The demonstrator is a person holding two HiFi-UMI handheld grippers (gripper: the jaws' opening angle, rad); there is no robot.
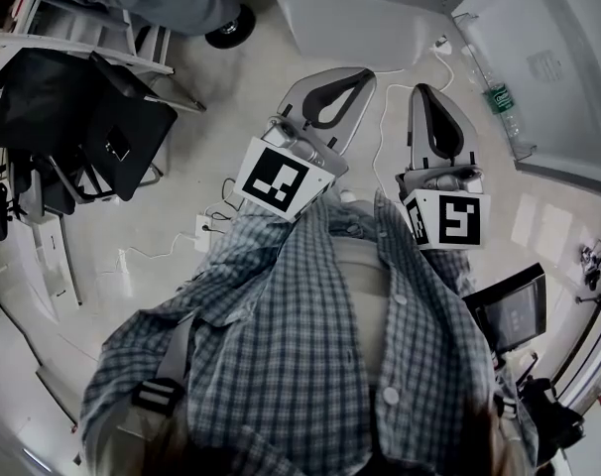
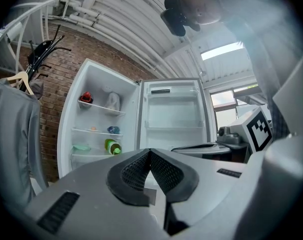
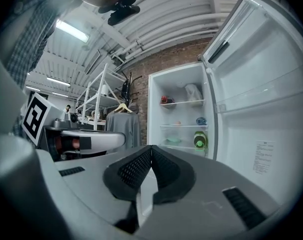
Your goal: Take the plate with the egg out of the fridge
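Observation:
The white fridge [image 2: 99,119] stands open ahead, its door [image 2: 174,114] swung wide. A pale green plate [image 2: 82,147] lies on a lower shelf and also shows as the plate [image 3: 174,140] in the right gripper view. It is too small to tell whether an egg is on it. A small orange thing [image 2: 93,129] sits one shelf up. My left gripper [image 2: 150,151] and right gripper [image 3: 151,148] are both shut and empty, held level and well short of the fridge. In the head view the left gripper [image 1: 365,73] and right gripper [image 1: 422,89] point side by side at the fridge [image 1: 360,18].
The shelves also hold a green bottle [image 2: 111,146], a red item [image 2: 85,98], a white bag [image 2: 112,101] and a blue thing [image 2: 114,130]. A bottle [image 1: 501,102] stands in the door [image 1: 548,58]. A black chair [image 1: 92,117] and floor cables [image 1: 203,231] are left, a grey garment [image 2: 11,129] hangs nearby.

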